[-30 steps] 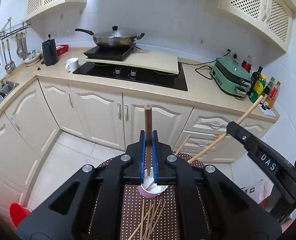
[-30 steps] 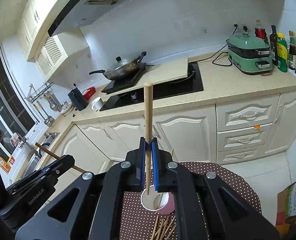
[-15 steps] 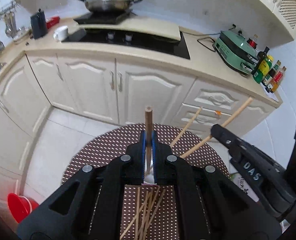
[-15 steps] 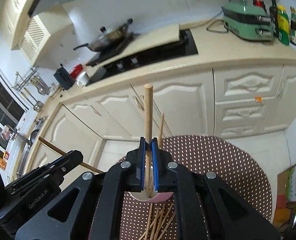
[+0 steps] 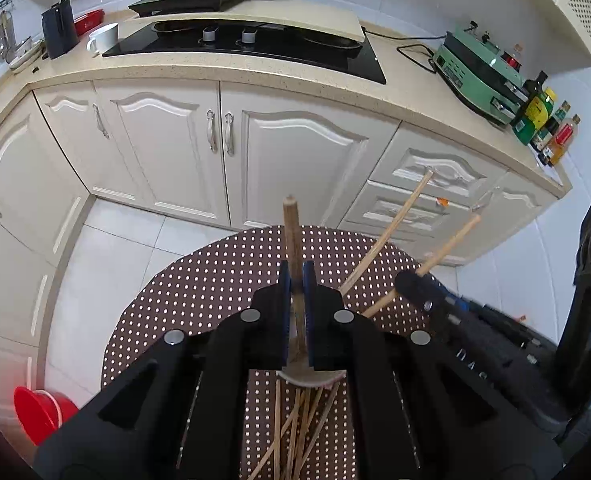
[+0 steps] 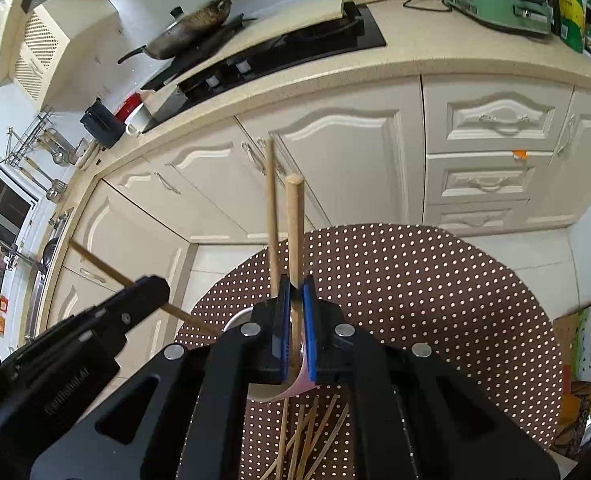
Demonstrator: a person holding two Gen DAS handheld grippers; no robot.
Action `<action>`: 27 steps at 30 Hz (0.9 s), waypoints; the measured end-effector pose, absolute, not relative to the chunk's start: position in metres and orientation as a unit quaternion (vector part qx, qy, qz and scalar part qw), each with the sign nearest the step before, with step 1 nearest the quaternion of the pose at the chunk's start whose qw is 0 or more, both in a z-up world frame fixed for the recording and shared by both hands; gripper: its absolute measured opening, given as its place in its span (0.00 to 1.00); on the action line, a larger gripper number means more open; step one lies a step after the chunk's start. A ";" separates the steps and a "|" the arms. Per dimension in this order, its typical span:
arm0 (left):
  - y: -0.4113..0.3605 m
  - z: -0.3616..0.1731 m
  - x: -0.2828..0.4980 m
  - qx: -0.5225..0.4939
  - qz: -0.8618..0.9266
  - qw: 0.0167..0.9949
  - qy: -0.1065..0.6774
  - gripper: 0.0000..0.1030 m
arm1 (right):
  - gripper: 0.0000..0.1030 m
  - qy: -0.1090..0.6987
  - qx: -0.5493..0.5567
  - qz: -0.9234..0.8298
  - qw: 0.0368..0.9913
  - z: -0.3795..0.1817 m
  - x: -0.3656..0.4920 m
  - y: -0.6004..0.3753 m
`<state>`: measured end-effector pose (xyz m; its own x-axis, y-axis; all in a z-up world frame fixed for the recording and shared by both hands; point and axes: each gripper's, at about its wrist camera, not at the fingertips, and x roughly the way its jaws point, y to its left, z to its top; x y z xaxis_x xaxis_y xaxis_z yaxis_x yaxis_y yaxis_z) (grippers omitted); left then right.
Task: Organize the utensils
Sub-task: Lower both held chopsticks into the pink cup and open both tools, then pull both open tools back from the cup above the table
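Clamping a dark brown wooden chopstick (image 5: pixel 293 236), the left tool (image 5: pixel 295 292) is pinching the round stick between its blue pads in the left wrist view, the stick's blunt end rising ahead of the jaws. Just under the fingertips a pale cup (image 5: pixel 309 376) is showing only its rim, and it is standing on a round bench (image 5: pixel 215 280) covered in brown cloth with white dots. Behind the cup, toward the camera, thin loose bamboo chopsticks (image 5: pixel 299 428) are lying in a crossed heap. To the right of the tool the black right tool (image 5: pixel 409 282) is gripping a lighter stick, and one more pale stick (image 5: pixel 391 228) is leaning out of the cup between the two tools. Compared with a second ago, the bench is filling far more of the view and the cup is mostly hidden under the jaws.

In the right wrist view the right tool (image 6: pixel 295 304) is closed on a light wooden chopstick (image 6: pixel 294 220), round and smooth. The pink-sided cup (image 6: pixel 295 390) is sitting directly beneath its fingertips, with a thinner stick (image 6: pixel 271 208) standing in it just left of the held one. The left tool (image 6: pixel 151 286) is reaching in from the left with its dark stick. A second ago the cup sat clear below the tips.
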<state>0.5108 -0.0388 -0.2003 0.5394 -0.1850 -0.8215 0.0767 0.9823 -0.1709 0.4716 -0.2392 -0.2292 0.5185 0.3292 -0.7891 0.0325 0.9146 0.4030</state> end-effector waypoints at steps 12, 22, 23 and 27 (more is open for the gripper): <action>-0.035 -0.238 0.518 -0.050 -0.067 0.856 0.510 0.23 | 0.08 0.517 0.191 0.097 0.829 -0.251 0.477 -0.232; -0.023 -0.238 0.501 -0.057 -0.061 0.863 0.497 0.52 | 0.44 0.522 0.192 0.080 0.827 -0.251 0.464 -0.245; -0.022 -0.238 0.500 -0.057 -0.061 0.863 0.498 0.52 | 0.46 0.521 0.192 0.079 0.828 -0.250 0.462 -0.246; -0.020 -0.236 0.493 -0.053 -0.060 0.865 0.495 0.54 | 0.52 0.516 0.188 0.077 0.832 -0.244 0.455 -0.250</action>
<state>0.4931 -0.0205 -0.2358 0.5018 -0.1568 -0.8507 0.0509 0.9871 -0.1519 0.4549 -0.2505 -0.2438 0.4555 0.3230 -0.8296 0.0654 0.9172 0.3930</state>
